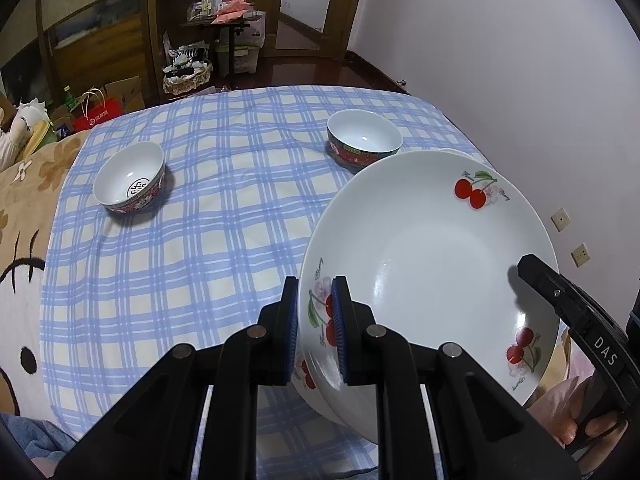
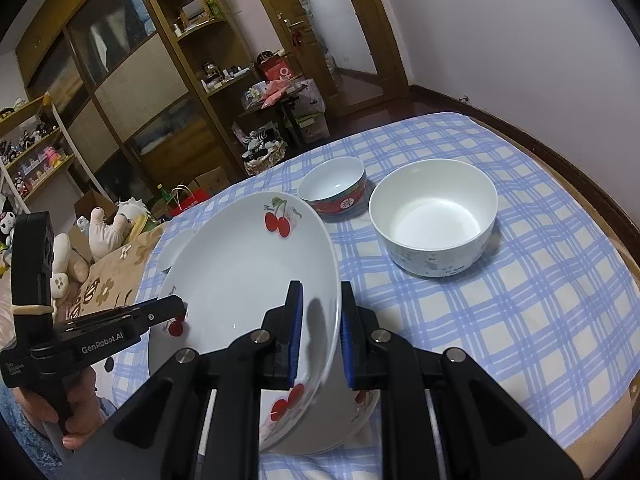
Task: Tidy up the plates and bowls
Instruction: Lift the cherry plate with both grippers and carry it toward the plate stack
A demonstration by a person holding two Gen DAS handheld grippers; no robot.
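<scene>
The left gripper pinches the near-left rim of the cherry plate, one blue pad on each face; the plate is tilted and lifted off the checked cloth; the right gripper grips the plate's right rim, a hand below it; beyond the plate's far edge, a red-patterned bowl stands upright; well left of the plate sits another patterned bowl, a mark printed inside.

Our left tongs and right tongs are black, blue-padded, with silver screws; white "DAS" and "GenRobot.AI" lettering.
</scene>
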